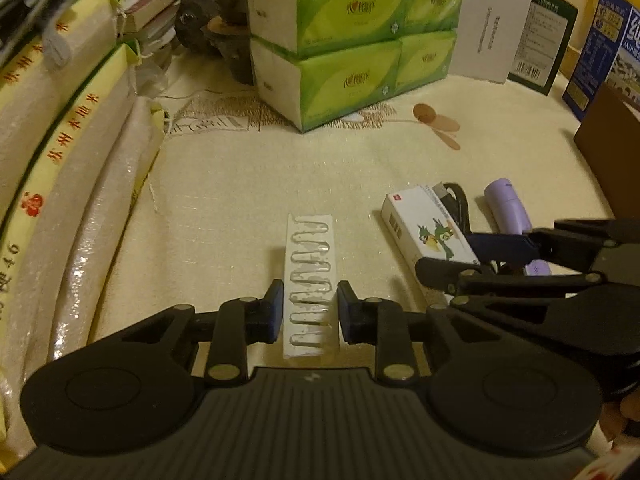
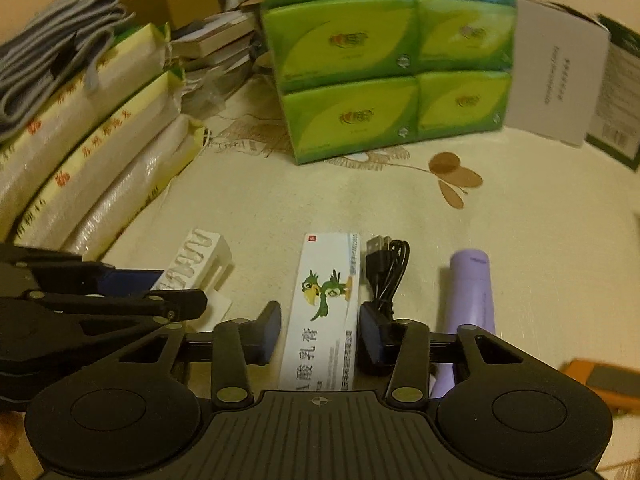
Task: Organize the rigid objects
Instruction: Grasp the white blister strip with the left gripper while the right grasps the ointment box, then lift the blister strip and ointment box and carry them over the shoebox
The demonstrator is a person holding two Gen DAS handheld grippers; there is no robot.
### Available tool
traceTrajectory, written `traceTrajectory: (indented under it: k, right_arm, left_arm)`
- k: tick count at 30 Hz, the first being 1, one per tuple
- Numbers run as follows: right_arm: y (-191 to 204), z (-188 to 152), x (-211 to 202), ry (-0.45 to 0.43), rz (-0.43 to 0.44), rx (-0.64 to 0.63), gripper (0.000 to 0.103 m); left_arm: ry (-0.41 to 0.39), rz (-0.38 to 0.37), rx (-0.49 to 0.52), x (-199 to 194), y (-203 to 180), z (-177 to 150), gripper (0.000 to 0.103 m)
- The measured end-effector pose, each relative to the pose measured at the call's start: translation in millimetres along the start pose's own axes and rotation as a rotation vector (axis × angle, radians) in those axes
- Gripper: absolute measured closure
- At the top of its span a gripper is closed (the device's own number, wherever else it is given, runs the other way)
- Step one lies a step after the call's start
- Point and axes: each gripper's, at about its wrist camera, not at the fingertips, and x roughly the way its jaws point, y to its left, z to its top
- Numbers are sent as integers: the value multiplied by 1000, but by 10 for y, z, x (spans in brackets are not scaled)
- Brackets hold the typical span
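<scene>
Left wrist view: the left hand-held gripper (image 1: 308, 310) points down at the counter (image 1: 240, 208), which has a pale cloth on it. Its blue pads (image 1: 274, 310) pinch a white strip (image 1: 309, 280) with a row of clear loops on it. The strip lies between the pads and runs away from the camera, toward the stack of green tissue packs (image 1: 352, 40). To the right of the strip lies a white box (image 1: 428, 232) with a green bird on it. Past the box are a black cable (image 1: 456, 196) and a purple tube (image 1: 508, 208). The right hand-held gripper (image 1: 480, 254) comes in from the right edge, over the near end of the box. Left of the strip, long bags of rice (image 1: 68, 160) are piled up.

Right wrist view: the right hand-held gripper (image 2: 320, 334) sits around the white box (image 2: 324, 304). Its jaws are almost closed on the box sides. The left pad looks pressed on the box. The right pad (image 2: 372, 336) is at the box edge, but I cannot tell if it pushes on it. The box lies flat on the counter (image 2: 540, 260), pointing at the tissue packs (image 2: 384, 64). The black cable (image 2: 386, 268) lies just right of the box, touching the right finger. The purple tube (image 2: 470, 292) lies further right. Left of the box, the left hand-held gripper (image 2: 160, 286) holds the white strip (image 2: 200, 264). The rice bags (image 2: 100, 152) lie left of that.
</scene>
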Motion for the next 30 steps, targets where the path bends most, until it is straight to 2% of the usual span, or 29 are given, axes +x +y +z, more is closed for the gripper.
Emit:
traceTrajectory:
  k: [10,20,30]
  right_arm:
    - [55,-72,109,22,-14,-86,68]
    - [-18,-222,-141,34,28,-3,68]
    - [-114,-545,-764,-1,98,126,68]
  left_arm:
    - [9,10,26,68,-8,30,80]
    - [40,1,10,-81,-50,-93,80]
    - [76,-22,-42,-496,-134,-563,80]
